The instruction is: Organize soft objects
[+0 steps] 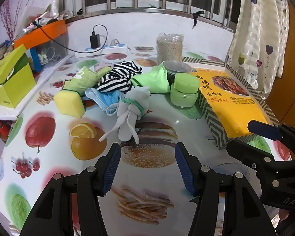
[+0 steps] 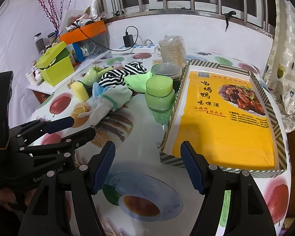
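Observation:
A pile of soft things lies mid-table: white glove [image 1: 127,114] nearest, blue face mask [image 1: 104,98], yellow sponge [image 1: 69,102], green plush cloth [image 1: 84,79], black-and-white striped cloth [image 1: 118,76], light green cloth [image 1: 153,79]. My left gripper [image 1: 147,169] is open and empty, just short of the glove. My right gripper [image 2: 147,167] is open and empty over the table by the near corner of the yellow-lined box tray [image 2: 226,122]. The glove [image 2: 112,98] and striped cloth [image 2: 120,74] also show in the right wrist view.
A green jar [image 1: 183,90] and a lidded tub [image 1: 177,68] stand by the tray's left side. A stack of round lids [image 1: 169,47] is behind. A lime box [image 1: 11,82], orange-lidded bin [image 1: 41,33] and power strip [image 1: 102,50] line the left and back.

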Motion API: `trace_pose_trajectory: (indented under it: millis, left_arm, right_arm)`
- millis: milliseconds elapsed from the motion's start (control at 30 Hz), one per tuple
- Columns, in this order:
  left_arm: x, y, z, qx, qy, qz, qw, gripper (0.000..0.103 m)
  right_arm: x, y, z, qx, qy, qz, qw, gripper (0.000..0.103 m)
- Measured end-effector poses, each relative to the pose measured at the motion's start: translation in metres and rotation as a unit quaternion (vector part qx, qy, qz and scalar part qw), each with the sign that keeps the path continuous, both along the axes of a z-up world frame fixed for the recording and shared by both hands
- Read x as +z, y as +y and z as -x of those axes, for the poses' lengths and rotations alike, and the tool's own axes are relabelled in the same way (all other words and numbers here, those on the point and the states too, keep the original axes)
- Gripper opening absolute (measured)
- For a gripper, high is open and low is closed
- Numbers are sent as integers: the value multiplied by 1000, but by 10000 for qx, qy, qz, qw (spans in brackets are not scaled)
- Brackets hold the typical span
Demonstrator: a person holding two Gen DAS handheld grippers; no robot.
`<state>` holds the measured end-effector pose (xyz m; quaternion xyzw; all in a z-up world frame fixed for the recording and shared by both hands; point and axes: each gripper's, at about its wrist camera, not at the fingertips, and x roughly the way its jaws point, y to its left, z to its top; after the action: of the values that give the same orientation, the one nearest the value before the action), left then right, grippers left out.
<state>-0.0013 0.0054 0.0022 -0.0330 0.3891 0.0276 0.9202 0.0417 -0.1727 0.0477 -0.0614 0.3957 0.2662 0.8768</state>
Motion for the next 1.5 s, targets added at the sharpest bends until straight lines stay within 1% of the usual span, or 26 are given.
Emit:
trace_pose_trajectory:
  millis: [367, 1233, 1500]
  left_arm:
    - [-4, -1, -1, -24, 33, -23, 10000, 57]
    - [-5, 9, -5, 51, -23, 165, 9998, 57]
    - [-7, 8, -7, 36, -28, 110, 9999, 57]
  right_arm:
    - [-1, 3, -1, 34, 22, 15, 10000, 69]
    - [-7, 6, -9, 47, 91, 39, 9999, 69]
    - [-7, 7, -9, 45, 89, 45, 9999, 69]
